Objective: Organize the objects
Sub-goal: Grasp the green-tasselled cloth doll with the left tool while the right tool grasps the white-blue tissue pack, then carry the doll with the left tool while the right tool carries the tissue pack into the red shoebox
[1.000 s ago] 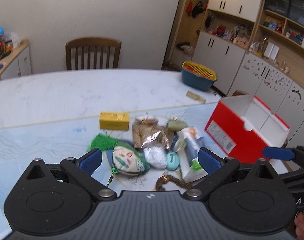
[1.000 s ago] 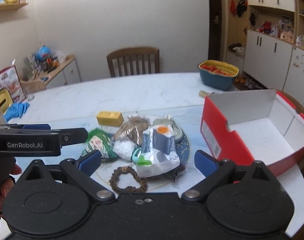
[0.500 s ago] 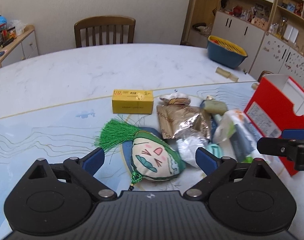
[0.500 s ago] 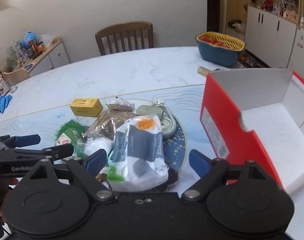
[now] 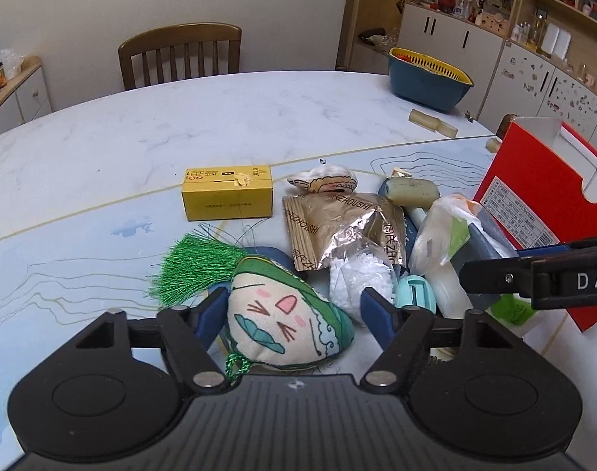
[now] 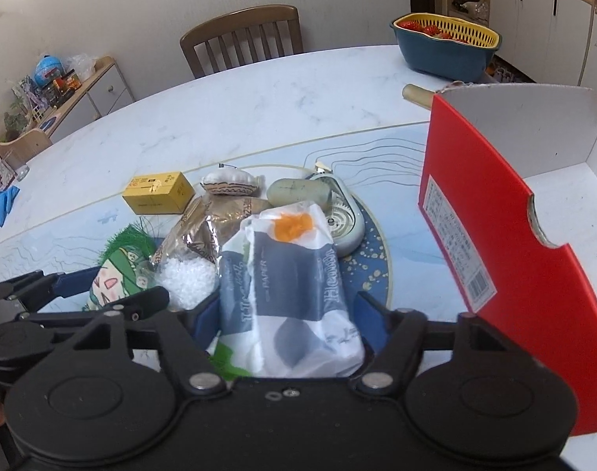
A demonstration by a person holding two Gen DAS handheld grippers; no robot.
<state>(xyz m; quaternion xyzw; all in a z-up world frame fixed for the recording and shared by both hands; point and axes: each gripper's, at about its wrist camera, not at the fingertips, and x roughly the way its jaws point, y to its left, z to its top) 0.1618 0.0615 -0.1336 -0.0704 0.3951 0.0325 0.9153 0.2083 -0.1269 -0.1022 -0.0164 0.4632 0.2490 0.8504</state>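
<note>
Left gripper (image 5: 292, 310) jaws closing around face pouch (image 5: 282, 314); right gripper (image 6: 286, 314) around tissue pack (image 6: 286, 286); contact unclear.

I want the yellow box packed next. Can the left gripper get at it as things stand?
Probably not directly: the left gripper has the plush face sachet between its fingers, and the yellow box lies beyond that sachet.

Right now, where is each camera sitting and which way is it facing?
Left wrist: on the left claw, looking down over the green plush face; the right claw's fingers show.
Right wrist: on the right claw, over the tissue pack; the left claw's fingers show.
Shared: yellow box, red box.
</note>
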